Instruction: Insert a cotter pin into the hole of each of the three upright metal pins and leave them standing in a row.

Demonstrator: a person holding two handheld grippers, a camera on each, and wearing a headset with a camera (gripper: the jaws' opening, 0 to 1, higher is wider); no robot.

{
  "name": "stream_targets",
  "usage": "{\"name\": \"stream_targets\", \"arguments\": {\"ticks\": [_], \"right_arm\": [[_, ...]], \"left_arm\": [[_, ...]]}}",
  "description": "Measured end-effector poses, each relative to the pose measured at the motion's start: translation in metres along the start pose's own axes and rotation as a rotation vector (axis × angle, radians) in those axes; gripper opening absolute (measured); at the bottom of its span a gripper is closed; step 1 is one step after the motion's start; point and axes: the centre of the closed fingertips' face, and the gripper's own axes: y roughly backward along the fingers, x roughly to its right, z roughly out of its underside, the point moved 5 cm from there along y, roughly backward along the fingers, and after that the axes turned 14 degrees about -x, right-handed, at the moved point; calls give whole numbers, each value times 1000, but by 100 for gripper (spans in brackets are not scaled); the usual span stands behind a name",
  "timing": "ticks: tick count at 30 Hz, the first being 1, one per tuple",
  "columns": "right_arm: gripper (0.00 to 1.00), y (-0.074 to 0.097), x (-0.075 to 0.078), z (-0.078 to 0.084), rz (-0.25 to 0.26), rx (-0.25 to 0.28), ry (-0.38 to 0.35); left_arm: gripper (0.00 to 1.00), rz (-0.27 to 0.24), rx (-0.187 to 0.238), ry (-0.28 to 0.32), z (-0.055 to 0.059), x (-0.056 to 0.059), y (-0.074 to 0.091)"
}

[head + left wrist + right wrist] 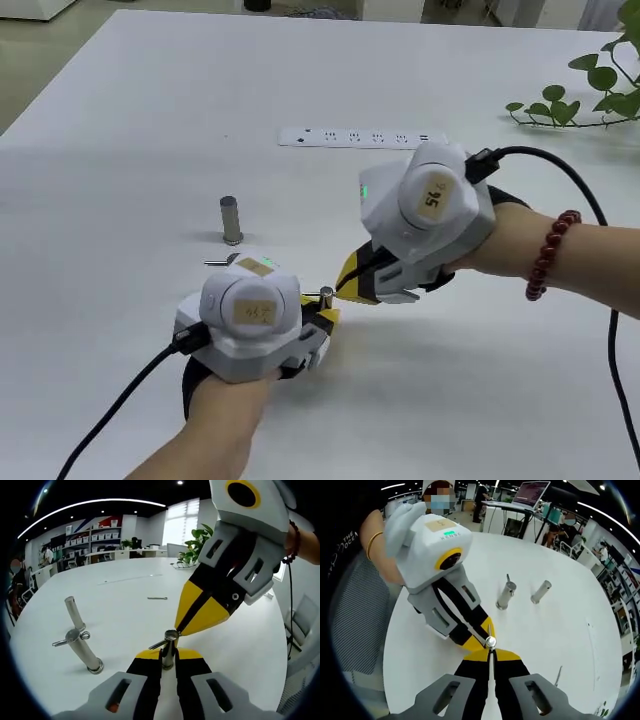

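Clamping the shaft of an upright metal pin (169, 645), the left gripper (168, 656) had its yellow-tipped jaws closed tight around it. Meeting it nose to nose, the right gripper (491, 654) had its jaws pressed together on a cotter pin (157, 644). The thin end of that pin stuck out past the metal pin's head on the far side of the right fingertips — whether it sat in the hole could not be told.

Ahead of the left fingertips and off to their left stood a second metal pin (84, 651) with a fitted cotter pin (69, 640) through its head. A third metal pin (75, 611) stood just beyond it. A loose cotter pin (157, 598) lay flat further ahead, well apart from the fingers.

All of this sat on a plain white table (130, 130). A white power strip (355, 137) lay on it beyond both grippers, and a leafy plant (590, 95) trailed in past the right one. Around it was an open office with shelves (95, 535), curved ceiling lights and a laptop (532, 492) on a far desk.

A handwritten sticker on the right gripper's back looked like "95" — the left one's was not legible. A dark sleeve (347, 545) carried "THE" and a word starting "OCE".
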Motion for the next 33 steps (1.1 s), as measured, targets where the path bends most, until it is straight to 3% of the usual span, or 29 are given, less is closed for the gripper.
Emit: {"name": "stream_targets", "arguments": {"ticks": [16,26,33], "right_arm": [[0,-2,0,0,-1,10,-13],[5,-1,-1,-1,0,10,-15],[8,-2,1,-5,-18,41,-65]], "left_arm": [[8,1,-31,20,5,0,-4],[18,12,-32,-8,6,4,-2],[23,9,-20,-18,6,3,3]]}}
